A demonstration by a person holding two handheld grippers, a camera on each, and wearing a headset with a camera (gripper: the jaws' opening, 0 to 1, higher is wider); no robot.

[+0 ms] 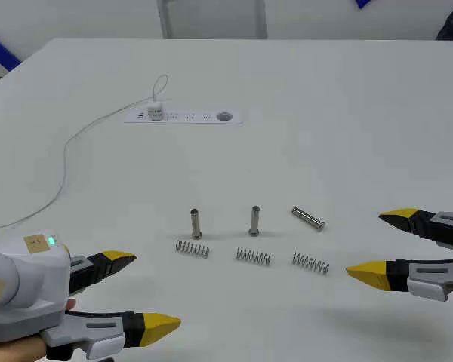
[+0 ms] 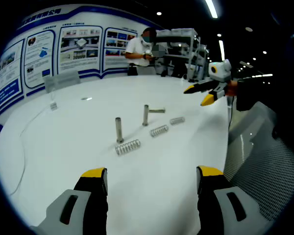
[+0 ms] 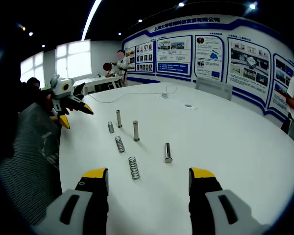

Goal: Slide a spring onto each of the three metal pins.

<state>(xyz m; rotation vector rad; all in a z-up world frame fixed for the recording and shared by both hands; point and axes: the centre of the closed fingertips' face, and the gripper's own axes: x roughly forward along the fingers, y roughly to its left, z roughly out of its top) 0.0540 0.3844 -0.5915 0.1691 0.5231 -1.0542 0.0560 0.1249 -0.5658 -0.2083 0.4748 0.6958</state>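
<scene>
Three springs in a row near the front of the white table (image 1: 325, 113), long axes left to right: left spring (image 1: 192, 248), middle spring (image 1: 254, 257), right spring (image 1: 310, 263). Just behind them, the pins: left pin (image 1: 195, 224) and middle pin (image 1: 254, 221) upright, right pin (image 1: 308, 219) on its side, slanting from far left to near right. Left gripper (image 1: 155, 291) and right gripper (image 1: 365, 243) flanking the row, both spread wide, empty. Likely opening step: pinch one spring lightly across its coils, tip it vertical, centre over an upright pin, lower straight.
</scene>
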